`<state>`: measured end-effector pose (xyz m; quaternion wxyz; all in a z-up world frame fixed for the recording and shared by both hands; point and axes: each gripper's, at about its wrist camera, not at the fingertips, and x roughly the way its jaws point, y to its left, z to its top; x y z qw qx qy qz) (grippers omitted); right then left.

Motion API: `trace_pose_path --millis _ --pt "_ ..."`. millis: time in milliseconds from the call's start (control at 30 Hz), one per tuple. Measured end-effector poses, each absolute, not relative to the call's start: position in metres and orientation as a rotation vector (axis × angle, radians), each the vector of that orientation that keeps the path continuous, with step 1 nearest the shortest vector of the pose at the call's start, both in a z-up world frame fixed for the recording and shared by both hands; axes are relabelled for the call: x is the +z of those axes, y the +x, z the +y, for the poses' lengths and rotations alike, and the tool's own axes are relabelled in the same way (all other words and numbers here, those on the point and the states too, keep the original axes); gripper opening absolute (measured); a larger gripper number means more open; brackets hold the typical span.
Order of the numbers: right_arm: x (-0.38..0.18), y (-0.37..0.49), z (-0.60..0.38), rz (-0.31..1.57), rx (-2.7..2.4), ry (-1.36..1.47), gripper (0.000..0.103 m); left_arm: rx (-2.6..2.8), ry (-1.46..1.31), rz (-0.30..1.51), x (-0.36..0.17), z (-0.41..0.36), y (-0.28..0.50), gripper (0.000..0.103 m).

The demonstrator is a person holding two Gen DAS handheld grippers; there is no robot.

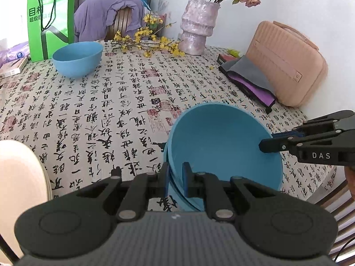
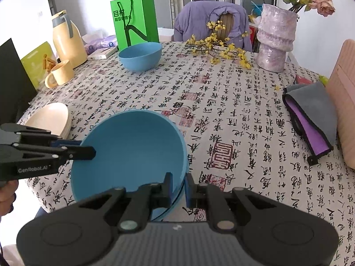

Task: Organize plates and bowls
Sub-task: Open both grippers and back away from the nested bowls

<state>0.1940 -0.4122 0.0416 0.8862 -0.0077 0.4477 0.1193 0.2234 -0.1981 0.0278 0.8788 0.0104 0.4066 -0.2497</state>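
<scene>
Two tools pinch the same blue bowl stack (image 1: 224, 146) at opposite sides of its rim; the left tool (image 1: 176, 180) grips the near edge in its own view, and the right tool (image 2: 179, 187) grips the other side; each shows the other reaching in from the side. This stack looks like nested bowls, tilted over the desk (image 2: 233, 115); beside it to the left lie cream plates (image 2: 52, 118); further away a second blue bowl (image 2: 140, 55) stands upright, near a green bag (image 2: 135, 23) and a pink vase (image 2: 276, 37).
</scene>
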Motion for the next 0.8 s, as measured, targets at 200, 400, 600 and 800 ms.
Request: trace_pose_path --millis 200,400,600,800 --pt "0.046 0.196 -0.408 0.911 0.255 -0.029 0.019 -0.528 0.040 0.828 0.029 -0.200 0.222 0.018" --pt "0.057 0.189 -0.395 0.846 0.255 -0.129 0.033 -0.518 0.084 0.717 0.044 -0.196 0.209 0.042" --pt "0.071 0.170 -0.383 0.731 0.249 -0.162 0.062 -0.465 0.129 0.552 0.057 -0.173 0.182 0.069" --pt "0.085 0.139 -0.371 0.552 0.210 -0.105 0.082 -0.373 0.109 0.447 0.065 -0.135 0.160 0.085"
